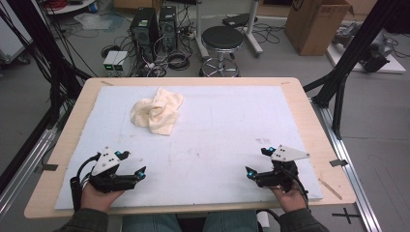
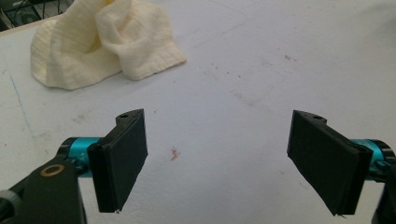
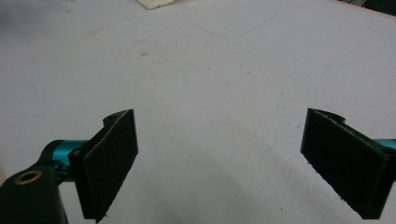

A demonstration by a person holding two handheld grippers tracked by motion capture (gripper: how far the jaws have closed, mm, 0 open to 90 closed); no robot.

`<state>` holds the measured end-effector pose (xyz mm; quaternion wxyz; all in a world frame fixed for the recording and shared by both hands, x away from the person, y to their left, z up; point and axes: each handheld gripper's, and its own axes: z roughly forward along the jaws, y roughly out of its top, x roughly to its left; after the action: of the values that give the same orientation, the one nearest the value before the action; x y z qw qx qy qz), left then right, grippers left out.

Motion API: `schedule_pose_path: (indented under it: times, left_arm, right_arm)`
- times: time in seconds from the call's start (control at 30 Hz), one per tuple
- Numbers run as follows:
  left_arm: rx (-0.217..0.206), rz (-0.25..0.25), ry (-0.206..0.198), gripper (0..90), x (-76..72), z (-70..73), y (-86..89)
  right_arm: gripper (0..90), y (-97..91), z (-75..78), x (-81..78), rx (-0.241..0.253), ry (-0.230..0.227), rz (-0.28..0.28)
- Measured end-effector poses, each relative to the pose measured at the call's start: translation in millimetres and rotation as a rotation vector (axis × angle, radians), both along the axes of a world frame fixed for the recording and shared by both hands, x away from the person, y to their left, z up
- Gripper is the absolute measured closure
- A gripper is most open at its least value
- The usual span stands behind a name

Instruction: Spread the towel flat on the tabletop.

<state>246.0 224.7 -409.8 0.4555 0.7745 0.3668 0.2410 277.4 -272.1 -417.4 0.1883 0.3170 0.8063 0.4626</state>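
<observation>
High view: the left gripper [image 1: 133, 163] rests over the near left corner of the white mat [image 1: 217, 125], held in the person's left hand [image 1: 96, 195]. The right gripper [image 1: 259, 161] sits over the near right corner, in the right hand [image 1: 290, 195]. Both point away from the person, toward the far side of the table [image 1: 309, 121]. They are well apart from each other, with bare mat between them.

A crumpled cream cloth [image 1: 156, 111] lies on the mat ahead of the left gripper, a little to its right and well clear of it. From the right gripper the cloth is far ahead and to its left, well apart.

In the left gripper view, the left gripper [image 2: 224, 158] has its jaws spread wide, with nothing between them but mat [image 2: 261, 70]. The cloth [image 2: 102, 42] lies ahead and to the left of the jaws, bunched into folds, touching neither pad. A small red speck [image 2: 174, 154] marks the mat just inside the left jaw.

In the right gripper view, the right gripper [image 3: 219, 158] is also wide open and holds nothing; bare mat [image 3: 210, 70] lies between its jaws. A corner of the cloth [image 3: 154, 3] shows at the top edge, far ahead and slightly left.
</observation>
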Motion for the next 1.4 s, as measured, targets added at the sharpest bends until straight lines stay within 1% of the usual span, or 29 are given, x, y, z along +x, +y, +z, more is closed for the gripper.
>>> schedule_pose_path:
  times: [0.13,0.3,0.33,0.47,0.6,0.7,0.77,0.8,0.9,1.03,1.07,1.1,1.13,1.17,1.2,1.3,1.33,1.37,1.4]
  left_arm:
    - [0.002,0.002,0.004,20.4,2.1,-1.4,-0.9]
    - [0.003,0.001,0.004,20.4,1.8,-1.4,-1.1]
    - [0.004,-0.001,0.004,20.4,1.5,-1.2,-0.8]
    - [-0.001,-0.001,0.003,20.4,1.1,-1.3,-0.3]
    - [0.005,0.004,0.002,20.4,-0.7,-1.1,0.7]
    - [0.002,0.004,0.002,20.4,-2.2,-0.9,0.8]
    - [-0.011,0.004,-0.003,20.4,-4.6,0.4,1.5]
    - [-0.005,0.006,-0.005,20.4,-4.9,0.6,1.7]
    - [-0.007,0.006,-0.003,20.5,-4.5,0.4,2.0]
    - [-0.021,0.021,0.003,20.8,-1.1,1.1,1.8]
    - [-0.034,0.024,0.011,21.1,2.4,3.1,1.7]
    - [-0.041,0.023,0.018,22.2,4.6,4.5,1.5]
    - [-0.041,0.023,0.018,23.2,4.6,4.5,1.5]
    - [-0.05,0.021,0.032,24.0,10.8,7.8,0.5]
    - [-0.05,0.021,0.032,24.3,10.8,7.8,0.5]
    - [-0.035,0.027,0.043,25.8,27.0,11.5,-1.8]
    - [-0.035,0.027,0.043,26.0,27.0,11.5,-1.8]
    - [-0.028,0.04,0.052,26.2,40.2,12.9,-4.3]
    - [-0.031,0.043,0.054,26.3,44.3,13.4,-5.1]
  right_arm:
    - [10.4,-0.4,-1.1,2.5,0.003,0.012,0.001]
    - [10.4,-0.4,-0.7,1.9,0.006,0.007,0.004]
    - [10.4,-0.3,-0.2,1.5,0.003,0.001,0.009]
    - [10.4,0.4,-0.2,1.5,0.005,0.002,0.008]
    - [10.4,1.4,0.5,0.9,0.008,0.001,0.011]
    - [10.4,1.7,1.2,0.4,0.007,0.0,0.013]
    - [10.4,2.9,2.6,-1.4,0.007,-0.006,0.016]
    - [10.4,3.7,2.7,-1.9,0.009,-0.009,0.019]
    - [10.4,4.5,3.0,-2.1,0.007,-0.011,0.022]
    - [10.4,4.8,2.9,-1.3,0.008,-0.007,0.021]
    - [10.4,4.5,2.7,-1.2,0.01,-0.014,0.02]
    - [10.4,4.1,3.2,-2.0,0.013,-0.005,0.017]
    - [10.4,3.6,3.3,-1.7,0.016,-0.012,0.019]
    - [10.4,3.1,3.8,-2.2,0.017,-0.012,0.017]
    - [10.4,2.7,4.7,-2.7,0.022,-0.012,0.011]
    - [10.4,1.8,6.1,-1.9,0.034,-0.022,0.008]
    - [10.4,1.8,6.8,-1.7,0.036,-0.021,0.006]
    - [10.4,1.9,7.1,-1.4,0.037,-0.024,0.01]
    - [10.4,2.2,7.3,-1.2,0.038,-0.025,0.01]
